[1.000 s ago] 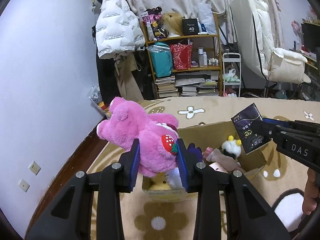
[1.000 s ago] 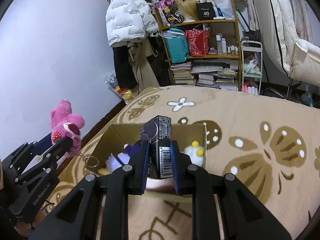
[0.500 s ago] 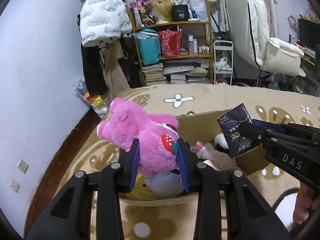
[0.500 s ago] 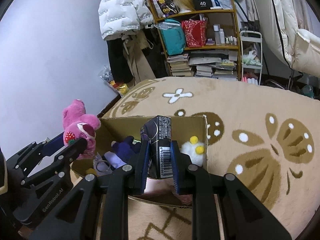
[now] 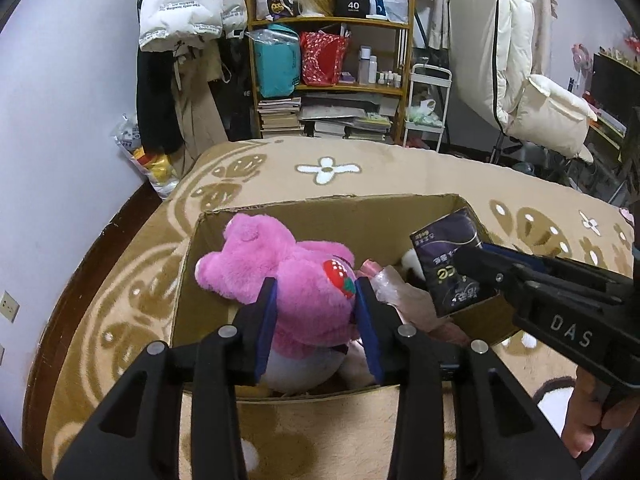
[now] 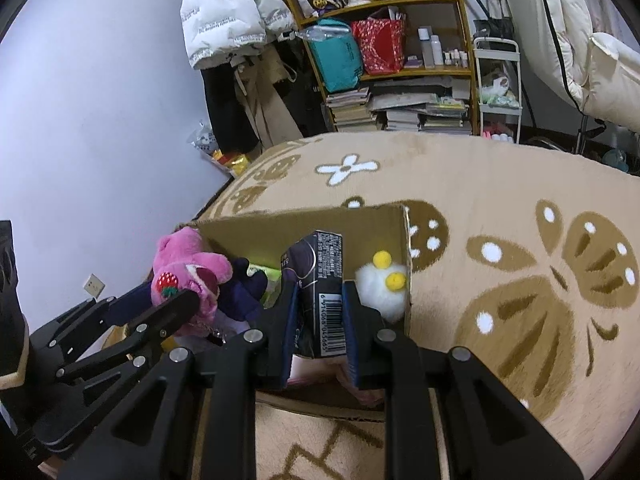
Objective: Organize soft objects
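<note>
A tan plush rug [image 5: 400, 176] with brown leaf shapes and white flowers carried everything. An open cardboard box [image 5: 320, 210] stood directly on it, its near wall just beyond and beneath the left fingers [image 5: 264, 320] and its far wall ahead of them. In the right wrist view the box's [image 6: 404, 240] right wall rose just beyond the right fingers [image 6: 352, 320], with bare rug [image 6: 500, 184] stretching away to their right and ahead.

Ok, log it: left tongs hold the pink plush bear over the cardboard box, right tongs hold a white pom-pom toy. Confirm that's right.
Not quite. The right tongs grip a dark packet, as the right wrist view shows; the white pom-pom toy already lies in the cardboard box. The left tongs, opening, have the pink plush bear between them.
</note>
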### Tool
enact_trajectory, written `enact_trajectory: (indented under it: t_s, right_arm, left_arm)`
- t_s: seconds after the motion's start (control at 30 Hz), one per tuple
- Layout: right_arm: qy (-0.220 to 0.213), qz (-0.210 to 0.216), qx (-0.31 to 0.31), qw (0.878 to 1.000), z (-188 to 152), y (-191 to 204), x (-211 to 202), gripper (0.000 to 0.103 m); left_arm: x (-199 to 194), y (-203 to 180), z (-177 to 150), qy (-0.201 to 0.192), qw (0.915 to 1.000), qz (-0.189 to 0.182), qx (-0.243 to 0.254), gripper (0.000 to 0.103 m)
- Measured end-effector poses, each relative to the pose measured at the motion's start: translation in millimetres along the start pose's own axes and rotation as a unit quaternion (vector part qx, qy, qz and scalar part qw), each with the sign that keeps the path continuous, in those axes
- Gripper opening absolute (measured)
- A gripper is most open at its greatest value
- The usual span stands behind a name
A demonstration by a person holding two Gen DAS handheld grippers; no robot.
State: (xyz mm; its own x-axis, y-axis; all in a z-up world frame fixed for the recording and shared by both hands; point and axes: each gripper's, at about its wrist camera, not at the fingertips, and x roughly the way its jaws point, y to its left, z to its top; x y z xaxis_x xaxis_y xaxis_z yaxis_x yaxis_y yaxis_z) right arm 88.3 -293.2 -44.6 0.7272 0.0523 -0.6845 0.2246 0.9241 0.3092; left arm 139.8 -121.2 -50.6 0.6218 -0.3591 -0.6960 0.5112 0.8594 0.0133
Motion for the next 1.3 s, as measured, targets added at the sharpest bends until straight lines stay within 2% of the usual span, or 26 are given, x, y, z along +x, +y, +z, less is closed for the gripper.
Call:
enact_trajectory:
  t_s: [0.1, 0.17, 0.23, 0.37, 0.57, 0.77, 0.83, 0.9, 1.07, 1.3]
  right_arm:
    - [0.008, -0.001, 0.002, 1.0, -2, -2, 6, 0.025]
    - [0.015, 0.003, 0.006, 1.0, -4, -3, 9, 0.025]
    - [0.02, 0.009, 0.011, 1.0, -5, -4, 12, 0.025]
    - [0.024, 0.01, 0.017, 1.0, -6, -4, 12, 0.025]
    - [0.013, 0.011, 0.021, 1.0, -4, -4, -1, 0.043]
    - [-0.008, 0.009, 0.014, 1.0, -2, 2, -26, 0.076]
    - [-0.017, 0.002, 0.011, 1.0, -3, 4, -36, 0.094]
    - [-0.026, -0.002, 0.006, 1.0, -4, 7, -47, 0.1]
    - [-0.038, 0.005, -0.012, 0.999, -5, 16, -74, 0.103]
    - [-0.066, -0.006, -0.022, 0.998, -12, 24, -107, 0.103]
  left_arm:
    - [0, -2, -1, 0.002, 1.0, 0.002, 0.006, 0.043]
    - [0, -1, 0, 0.004, 0.9999, 0.01, 0.005, 0.057]
    - [-2, 0, -1, 0.006, 0.9999, 0.012, 0.005, 0.058]
    - [-7, 5, -1, 0.012, 0.9998, 0.013, 0.002, 0.072]
    - [-32, 9, -2, -0.007, 0.9991, 0.041, 0.007, 0.089]
    - [-63, 18, -7, -0.026, 0.9971, 0.071, 0.007, 0.096]
    - [-74, 22, -7, -0.033, 0.9962, 0.081, 0.004, 0.097]
    - [-87, 26, -9, -0.04, 0.9949, 0.092, 0.003, 0.098]
    - [-116, 31, -12, -0.059, 0.9915, 0.116, 0.003, 0.1]
    - [-149, 38, -19, -0.076, 0.9895, 0.123, -0.002, 0.102]
